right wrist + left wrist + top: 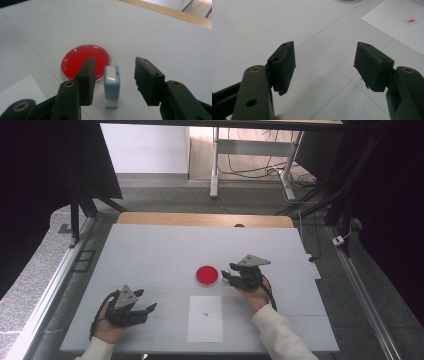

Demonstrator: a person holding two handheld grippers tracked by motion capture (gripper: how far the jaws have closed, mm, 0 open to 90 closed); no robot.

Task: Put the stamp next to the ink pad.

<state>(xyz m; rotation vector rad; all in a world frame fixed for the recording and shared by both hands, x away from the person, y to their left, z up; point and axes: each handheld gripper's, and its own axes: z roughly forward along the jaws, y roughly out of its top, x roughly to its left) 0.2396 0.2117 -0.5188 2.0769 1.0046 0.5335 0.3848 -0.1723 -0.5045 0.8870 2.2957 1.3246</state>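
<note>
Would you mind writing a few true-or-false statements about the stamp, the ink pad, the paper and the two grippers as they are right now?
1. The right gripper is clamped on the stamp. False: its jaws stand open on either side of the stamp, which stands upright on the table between them.
2. The red ink pad lies beyond the sheet of paper, away from the person. True.
3. The paper is blank. False: it bears a small red stamp mark.
4. The left gripper is open and holds nothing. True.
5. The stamp sits inside the ink pad. False: in the right gripper view it stands on the table just in front of the pad.
</note>
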